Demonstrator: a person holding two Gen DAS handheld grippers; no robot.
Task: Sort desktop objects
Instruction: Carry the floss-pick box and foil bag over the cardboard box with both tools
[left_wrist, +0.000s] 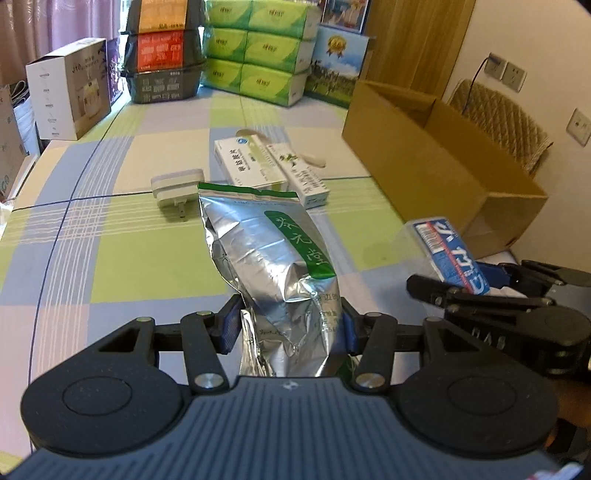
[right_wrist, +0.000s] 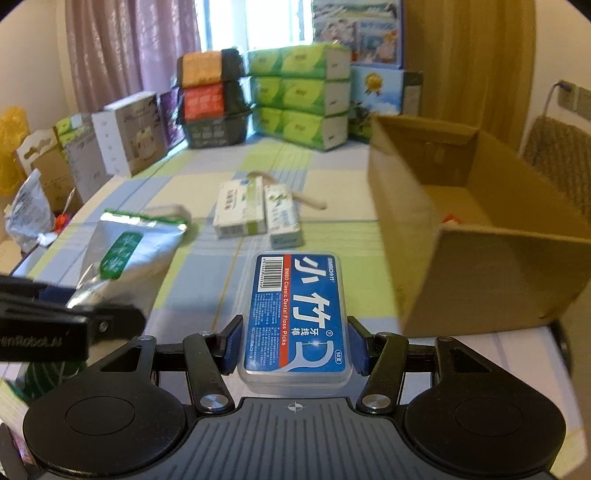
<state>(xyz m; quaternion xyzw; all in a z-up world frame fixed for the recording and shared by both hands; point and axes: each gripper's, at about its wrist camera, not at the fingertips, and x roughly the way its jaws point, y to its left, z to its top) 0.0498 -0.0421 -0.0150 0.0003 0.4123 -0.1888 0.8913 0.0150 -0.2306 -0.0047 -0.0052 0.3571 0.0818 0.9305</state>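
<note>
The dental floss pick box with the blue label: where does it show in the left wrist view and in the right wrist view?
Left wrist view: the floss pick box is at the right edge, tilted, held by the right gripper.
Right wrist view: it is at bottom centre, clamped between the blue pads.
Shared landmark: the open cardboard box, just behind and right of it in both.

Silver-green pouch (left_wrist: 273, 266); blue floss case (right_wrist: 295, 317); checked pastel tablecloth (left_wrist: 110, 236).

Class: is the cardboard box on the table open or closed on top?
Open. The right wrist view looks over the cardboard box walls onto its floor, where something small and red lies; no flap covers the top.
</note>
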